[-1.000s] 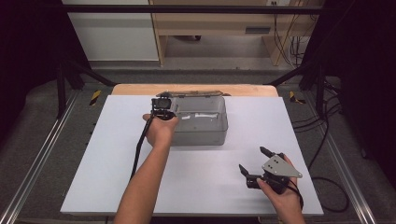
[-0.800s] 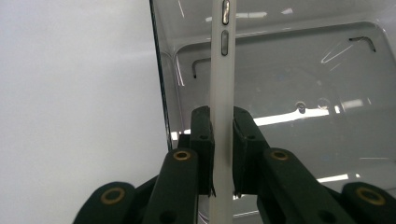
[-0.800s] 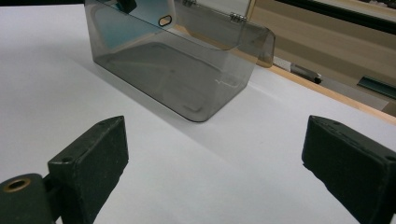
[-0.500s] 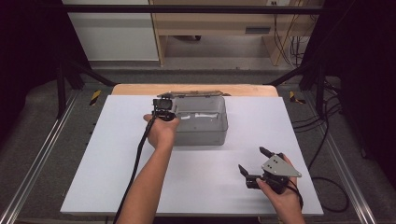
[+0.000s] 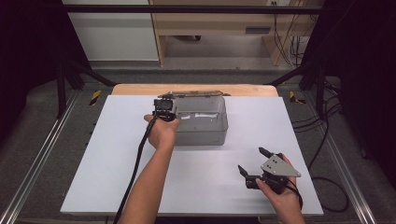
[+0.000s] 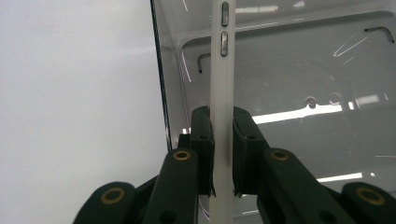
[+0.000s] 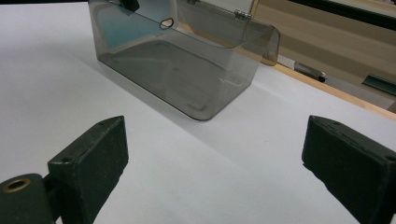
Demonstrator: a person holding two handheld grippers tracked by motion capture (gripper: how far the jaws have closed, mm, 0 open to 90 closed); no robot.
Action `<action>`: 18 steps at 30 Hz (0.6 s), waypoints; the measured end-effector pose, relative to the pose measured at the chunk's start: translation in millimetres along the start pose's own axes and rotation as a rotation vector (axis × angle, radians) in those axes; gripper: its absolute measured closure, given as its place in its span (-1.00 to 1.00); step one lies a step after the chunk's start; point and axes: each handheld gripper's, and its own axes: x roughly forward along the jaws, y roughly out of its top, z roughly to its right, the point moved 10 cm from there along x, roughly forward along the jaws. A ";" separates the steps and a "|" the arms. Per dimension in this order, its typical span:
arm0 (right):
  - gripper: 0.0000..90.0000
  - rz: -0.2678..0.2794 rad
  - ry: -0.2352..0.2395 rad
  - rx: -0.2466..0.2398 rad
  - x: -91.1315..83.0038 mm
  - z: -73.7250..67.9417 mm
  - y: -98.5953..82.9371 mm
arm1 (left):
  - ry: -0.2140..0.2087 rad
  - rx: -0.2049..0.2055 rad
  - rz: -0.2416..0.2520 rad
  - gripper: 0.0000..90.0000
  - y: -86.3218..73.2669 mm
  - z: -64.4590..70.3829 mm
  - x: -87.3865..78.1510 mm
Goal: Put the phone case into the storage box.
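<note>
Overhead, one smoky clear box [image 5: 201, 122] sits on the white tabletop [image 5: 116, 177] with its lid open, and the left tool [image 6: 223, 154] pinches one slim white phone [image 6: 221, 93] edge-on over it. Nearer the person, the right tool [image 5: 254, 164] rests with jaws spread wide, well apart from the box.

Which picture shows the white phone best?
The left gripper view: the phone stands edge-on, side buttons clear, pinched by the left gripper over the box. In the high view the hand covers that spot; the right gripper view gives no clear look.
</note>
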 end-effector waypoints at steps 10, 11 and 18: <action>-0.83 -0.005 0.007 0.001 1.3 -1.2 -0.6 | 0.014 0.019 -0.014 0.79 -1.4 -0.3 3.5; -0.83 -0.005 0.007 0.001 1.3 -1.2 -0.6 | 0.017 0.017 -0.012 0.79 -1.4 -0.8 3.8; -0.83 -0.007 0.009 0.005 1.5 -1.5 -0.9 | 0.015 0.014 -0.019 0.79 -1.5 -0.2 5.3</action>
